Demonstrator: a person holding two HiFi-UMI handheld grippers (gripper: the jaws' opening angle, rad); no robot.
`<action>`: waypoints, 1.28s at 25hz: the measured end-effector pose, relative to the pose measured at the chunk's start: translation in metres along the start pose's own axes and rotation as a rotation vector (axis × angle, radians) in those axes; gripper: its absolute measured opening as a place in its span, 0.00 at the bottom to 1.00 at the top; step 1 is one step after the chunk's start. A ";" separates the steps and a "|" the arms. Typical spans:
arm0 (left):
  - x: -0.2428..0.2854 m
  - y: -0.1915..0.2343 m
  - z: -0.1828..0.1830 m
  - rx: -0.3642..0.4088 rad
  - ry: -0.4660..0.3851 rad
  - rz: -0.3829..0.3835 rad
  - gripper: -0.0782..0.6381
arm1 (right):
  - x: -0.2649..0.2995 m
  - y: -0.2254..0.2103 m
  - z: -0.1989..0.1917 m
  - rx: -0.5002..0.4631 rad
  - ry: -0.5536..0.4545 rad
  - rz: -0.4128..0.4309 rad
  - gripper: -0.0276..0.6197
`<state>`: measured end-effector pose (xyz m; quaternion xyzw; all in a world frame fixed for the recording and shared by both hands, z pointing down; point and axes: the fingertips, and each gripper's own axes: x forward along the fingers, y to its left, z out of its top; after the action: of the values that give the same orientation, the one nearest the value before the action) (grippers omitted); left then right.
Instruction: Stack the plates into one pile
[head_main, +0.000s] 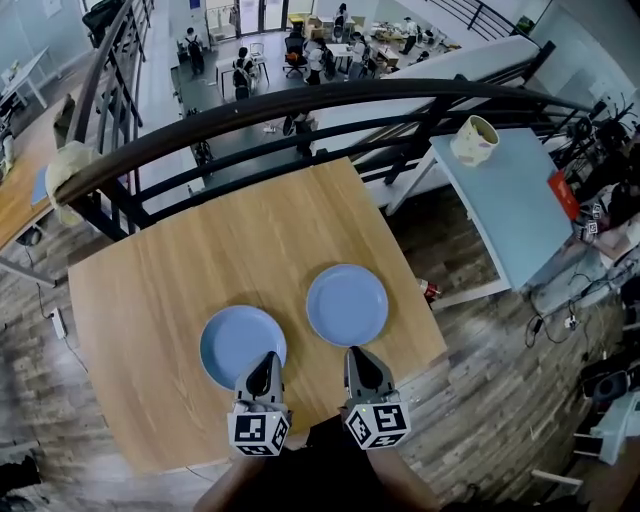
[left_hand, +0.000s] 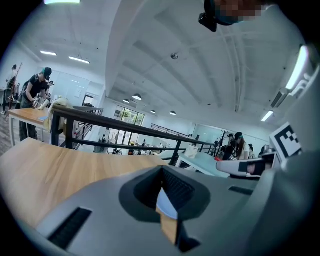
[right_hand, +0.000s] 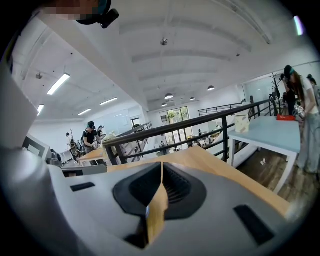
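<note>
Two round blue plates lie side by side on the wooden table (head_main: 150, 300), one plate at the left (head_main: 235, 340) and one at the right (head_main: 347, 304). They do not overlap. My left gripper (head_main: 265, 368) hovers at the near rim of the left plate, jaws shut and empty. My right gripper (head_main: 362, 358) sits just short of the right plate's near rim, also shut and empty. In the left gripper view the shut jaws (left_hand: 162, 172) leave a slit that shows a sliver of blue plate (left_hand: 165, 204) and wood. The right gripper view shows the jaws (right_hand: 161, 169) pressed together over bare wood.
A black railing (head_main: 300, 100) runs along the table's far edge, with a lower floor and people beyond it. A pale blue table (head_main: 510, 200) with a cup (head_main: 473, 140) stands to the right. A small red can (head_main: 430, 292) lies on the floor by the table's right edge.
</note>
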<state>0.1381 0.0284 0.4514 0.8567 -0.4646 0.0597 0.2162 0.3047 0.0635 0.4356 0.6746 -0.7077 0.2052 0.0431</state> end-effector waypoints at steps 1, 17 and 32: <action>0.009 -0.006 -0.002 0.001 0.009 0.001 0.14 | 0.002 -0.010 0.002 0.000 0.004 -0.002 0.10; 0.109 -0.034 -0.049 -0.023 0.161 0.073 0.14 | 0.044 -0.137 -0.014 0.037 0.099 -0.044 0.10; 0.158 -0.028 -0.140 -0.065 0.389 0.136 0.21 | 0.076 -0.209 -0.089 0.145 0.281 -0.081 0.10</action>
<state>0.2637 -0.0202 0.6169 0.7883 -0.4726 0.2233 0.3246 0.4819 0.0224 0.5904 0.6685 -0.6503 0.3464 0.1010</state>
